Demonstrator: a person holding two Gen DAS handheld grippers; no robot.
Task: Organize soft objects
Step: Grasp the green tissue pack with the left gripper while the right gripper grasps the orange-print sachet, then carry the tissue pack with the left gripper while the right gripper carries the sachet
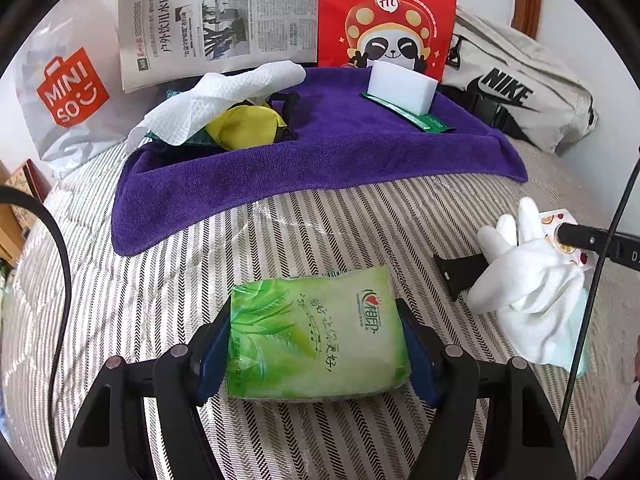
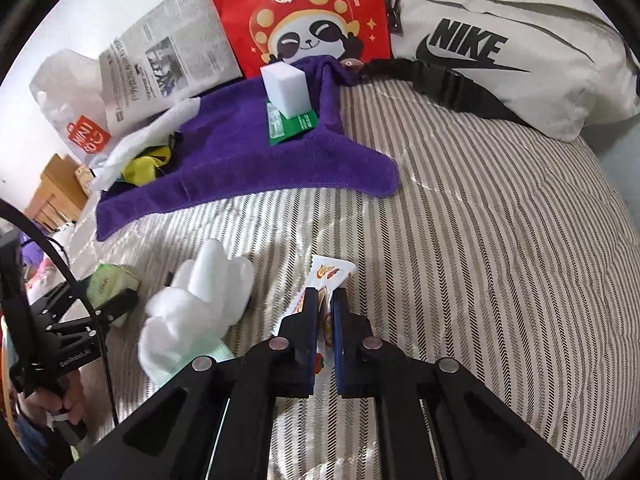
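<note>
Left wrist view: the left hand-held gripper (image 1: 316, 344) clamps a green tissue pack (image 1: 316, 332) over the striped bed (image 1: 360, 208). Right hand-held gripper (image 2: 325, 312) is pinched narrow on a printed packet (image 2: 330, 274), beside a white glove (image 2: 196, 304). A purple towel (image 1: 320, 148) lies beyond.

Bedroom in home. Bed (image 2: 500, 240) with striped herringbone quilt filling both views, white wall rising behind. Nike waist bag (image 2: 520, 40), Miniso shopping bag (image 1: 68, 92), red panda gift bag (image 1: 388, 16), newspaper (image 1: 216, 24) leaning at bed's far edge. Purple towel (image 1: 320, 152) lying spread on quilt. Wooden furniture (image 2: 60, 192) showing beside bed.
</note>
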